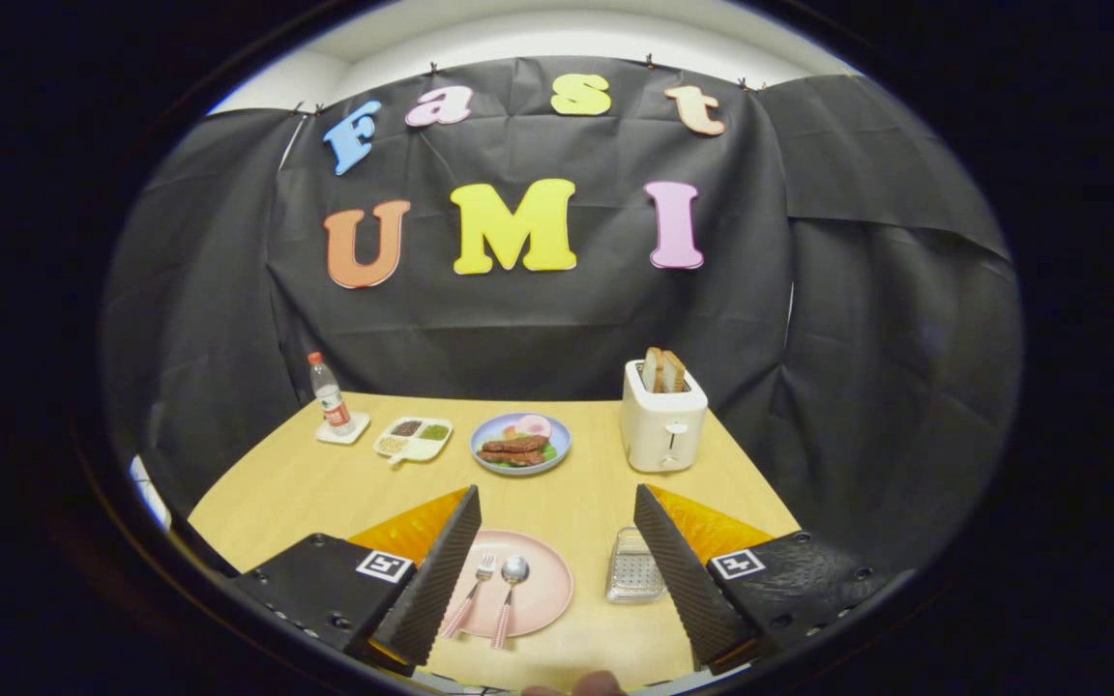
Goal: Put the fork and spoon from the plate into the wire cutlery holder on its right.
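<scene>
A pink plate (542,590) lies on the wooden table below and between my fingers. On it rest a fork (472,588) and a spoon (509,597), side by side, both with pink checked handles pointing toward me. The wire cutlery holder (631,577) stands just right of the plate, partly behind my right finger (678,570). My gripper (554,570) hovers above the table with its fingers wide apart and nothing between them. The left finger (441,580) covers the plate's left rim.
Farther back stand a blue plate of food (520,444), a white toaster (663,418) with bread slices, a white divided dish (413,438) and a water bottle (329,392) on a coaster. A fingertip (596,684) shows at the near table edge.
</scene>
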`<state>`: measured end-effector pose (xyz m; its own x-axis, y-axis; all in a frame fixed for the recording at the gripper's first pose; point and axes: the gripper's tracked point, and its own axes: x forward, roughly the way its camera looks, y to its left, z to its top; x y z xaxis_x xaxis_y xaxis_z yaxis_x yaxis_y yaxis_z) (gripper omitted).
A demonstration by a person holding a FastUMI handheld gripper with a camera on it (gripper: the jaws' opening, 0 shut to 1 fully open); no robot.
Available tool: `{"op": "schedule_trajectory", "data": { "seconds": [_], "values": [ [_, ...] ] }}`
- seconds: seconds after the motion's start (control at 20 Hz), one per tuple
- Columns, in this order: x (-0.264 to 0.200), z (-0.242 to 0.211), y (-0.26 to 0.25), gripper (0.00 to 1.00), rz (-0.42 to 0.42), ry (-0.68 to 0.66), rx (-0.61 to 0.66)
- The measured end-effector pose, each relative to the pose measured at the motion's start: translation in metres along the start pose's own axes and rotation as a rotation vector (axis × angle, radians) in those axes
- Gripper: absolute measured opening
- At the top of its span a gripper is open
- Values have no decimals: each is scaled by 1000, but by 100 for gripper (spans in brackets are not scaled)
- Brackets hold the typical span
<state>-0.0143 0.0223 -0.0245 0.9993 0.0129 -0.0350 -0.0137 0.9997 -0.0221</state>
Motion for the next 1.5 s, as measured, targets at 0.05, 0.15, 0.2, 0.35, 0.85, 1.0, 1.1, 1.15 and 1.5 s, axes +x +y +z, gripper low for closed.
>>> {"op": "schedule_trajectory", "data": {
  "seconds": [0.05,0.15,0.2,0.35,0.85,1.0,1.1,1.15,1.5],
  "values": [
    [1,-3,2,96,2,6,-2],
    [2,-13,5,96,5,25,-10],
    [3,-20,7,96,7,35,-13],
    [10,-50,15,96,9,84,-62],
    [54,-178,38,97,28,313,-89],
    [67,-200,41,95,25,370,-81],
    [76,-211,42,82,9,407,-56],
    [80,-215,42,75,3,422,-43],
    [88,-235,45,54,-8,486,-65]
  ]
}}
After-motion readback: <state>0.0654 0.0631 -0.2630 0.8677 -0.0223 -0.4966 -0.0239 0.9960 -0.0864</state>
